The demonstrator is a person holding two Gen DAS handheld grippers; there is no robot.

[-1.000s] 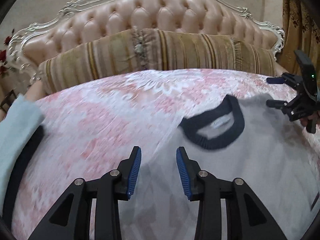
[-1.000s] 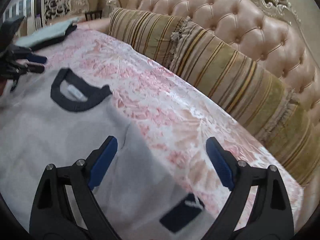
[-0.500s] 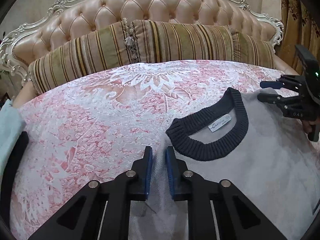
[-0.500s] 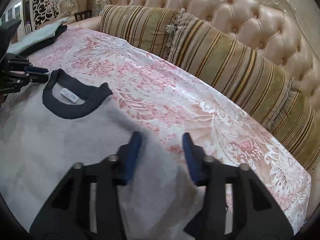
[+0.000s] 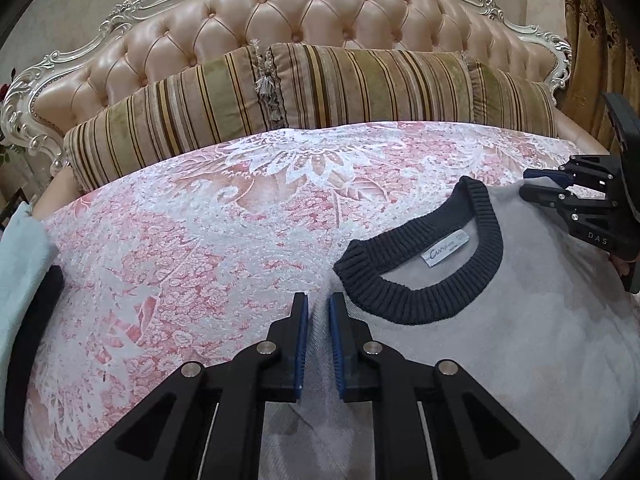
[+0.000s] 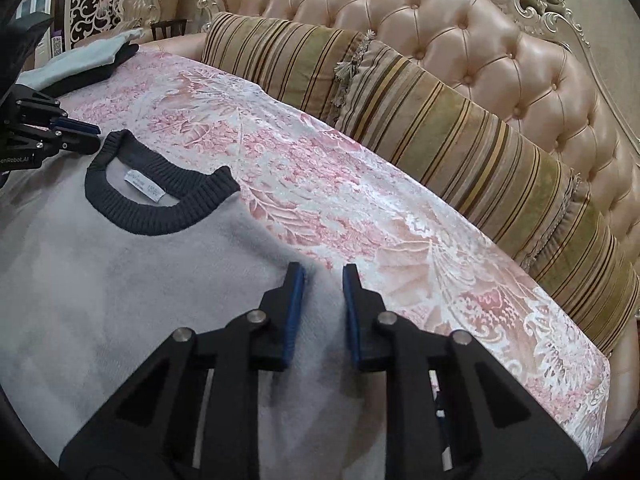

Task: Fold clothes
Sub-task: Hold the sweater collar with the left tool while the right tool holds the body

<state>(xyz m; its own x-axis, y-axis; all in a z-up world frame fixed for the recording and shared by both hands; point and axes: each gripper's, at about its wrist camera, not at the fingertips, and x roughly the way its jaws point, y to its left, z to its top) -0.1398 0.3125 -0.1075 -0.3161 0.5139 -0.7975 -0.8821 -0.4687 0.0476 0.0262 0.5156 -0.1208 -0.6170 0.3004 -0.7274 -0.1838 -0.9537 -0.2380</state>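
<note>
A grey sweater [image 5: 500, 340] with a dark navy ribbed collar [image 5: 424, 300] lies flat on the bed, neck toward the pillows. My left gripper [image 5: 318, 308] is at the shoulder left of the collar. Its jaws are closing, and a ridge of grey fabric is pinched between the blue pads. My right gripper [image 6: 323, 276] is at the other shoulder of the sweater [image 6: 100, 280]. Its jaws are also closing, with the fabric edge bunched between them. Each gripper shows in the other's view: the right gripper [image 5: 532, 184] and the left gripper [image 6: 86, 136].
A pink and white floral bedspread [image 5: 200, 260] covers the bed. Striped bolster pillows [image 5: 320, 88] lean on a tufted headboard [image 5: 300, 12] beyond the sweater. Folded light blue and dark clothes [image 6: 80, 60] sit at the bed's left end.
Both grippers went from wide open to nearly closed, each gathering a sweater shoulder between its pads. The hands stayed where they were.
</note>
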